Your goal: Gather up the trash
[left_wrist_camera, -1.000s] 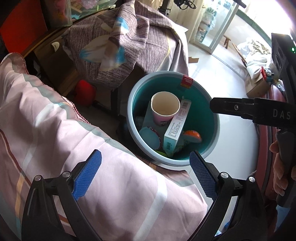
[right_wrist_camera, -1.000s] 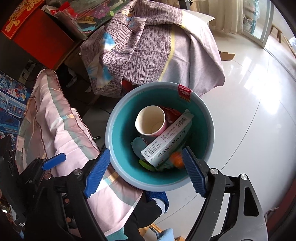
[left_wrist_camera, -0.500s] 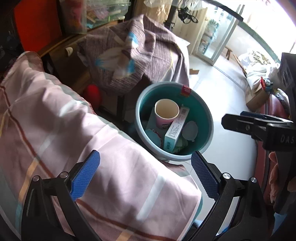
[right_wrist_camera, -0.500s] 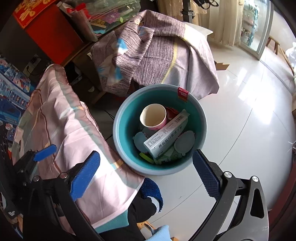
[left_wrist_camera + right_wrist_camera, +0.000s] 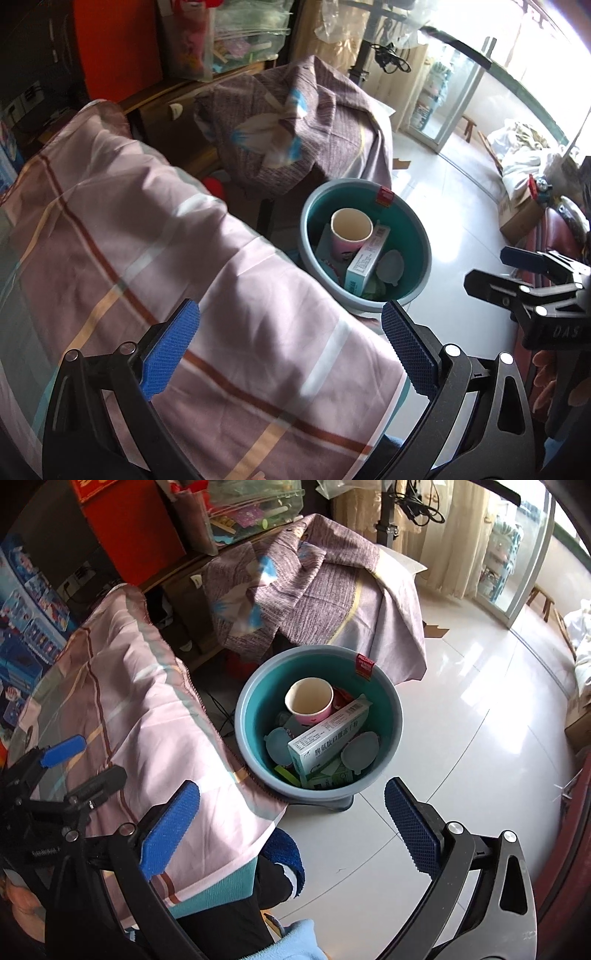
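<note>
Down in the round teal plastic bin [image 5: 391, 716] everything's piled; both jaws wide, empty, so that leaning white cardboard box [image 5: 328, 734] could tip out if bumped.

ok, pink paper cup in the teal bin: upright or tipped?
Roughly upright: the pink paper cup shows its open mouth upward, leaning among trash inside the round teal plastic bin.

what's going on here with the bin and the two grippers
A person is collecting trash with a gripper in each hand. The bin on the floor already holds a paper cup, a white box and some round lids. The right gripper has just been opening and has nothing between its jaws. The left gripper is open and empty too, above a pink checked cloth beside the bin.
</note>
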The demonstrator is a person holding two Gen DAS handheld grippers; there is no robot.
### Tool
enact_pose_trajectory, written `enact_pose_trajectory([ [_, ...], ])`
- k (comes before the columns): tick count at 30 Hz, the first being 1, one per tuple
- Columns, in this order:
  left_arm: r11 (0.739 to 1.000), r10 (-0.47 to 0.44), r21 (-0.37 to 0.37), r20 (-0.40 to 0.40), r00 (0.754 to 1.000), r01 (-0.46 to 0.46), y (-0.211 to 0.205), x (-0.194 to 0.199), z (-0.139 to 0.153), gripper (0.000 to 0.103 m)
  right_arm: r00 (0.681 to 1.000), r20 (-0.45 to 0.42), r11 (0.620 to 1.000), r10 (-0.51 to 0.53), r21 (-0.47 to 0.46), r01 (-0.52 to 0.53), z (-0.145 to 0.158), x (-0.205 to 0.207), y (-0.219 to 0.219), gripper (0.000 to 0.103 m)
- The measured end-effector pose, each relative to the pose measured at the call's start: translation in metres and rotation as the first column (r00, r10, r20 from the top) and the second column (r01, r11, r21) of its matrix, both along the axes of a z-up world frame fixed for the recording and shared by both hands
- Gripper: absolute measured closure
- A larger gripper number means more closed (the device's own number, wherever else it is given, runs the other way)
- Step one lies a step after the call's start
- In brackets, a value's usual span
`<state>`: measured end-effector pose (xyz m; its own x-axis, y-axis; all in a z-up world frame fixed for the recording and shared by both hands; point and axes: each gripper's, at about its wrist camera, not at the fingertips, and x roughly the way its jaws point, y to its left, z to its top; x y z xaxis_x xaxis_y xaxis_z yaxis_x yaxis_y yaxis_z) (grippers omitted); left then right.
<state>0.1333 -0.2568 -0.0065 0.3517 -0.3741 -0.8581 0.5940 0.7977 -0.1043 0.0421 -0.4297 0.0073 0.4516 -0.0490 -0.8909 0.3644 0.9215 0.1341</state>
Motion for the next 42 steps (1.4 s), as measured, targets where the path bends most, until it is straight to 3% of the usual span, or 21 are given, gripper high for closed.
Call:
enact_pose_trajectory([
  [15, 0.998, 0.059, -0.001, 0.023, 0.998, -0.059, 0.033, -0.015, 0.002, 0.004, 1.000, 0.002, 0.994, 0.029, -0.103, -0.029, 0.004, -0.021, 0.037, 0.007],
  [42, 0.993, 0.119, 0.012, -0.004, 0.993, -0.119, 0.061, -0.017, -0.022, 0.004, 1.000, -0.016, 0.997, -0.010, -0.076, 0.009, -0.026, -0.021, 0.044, 0.007],
])
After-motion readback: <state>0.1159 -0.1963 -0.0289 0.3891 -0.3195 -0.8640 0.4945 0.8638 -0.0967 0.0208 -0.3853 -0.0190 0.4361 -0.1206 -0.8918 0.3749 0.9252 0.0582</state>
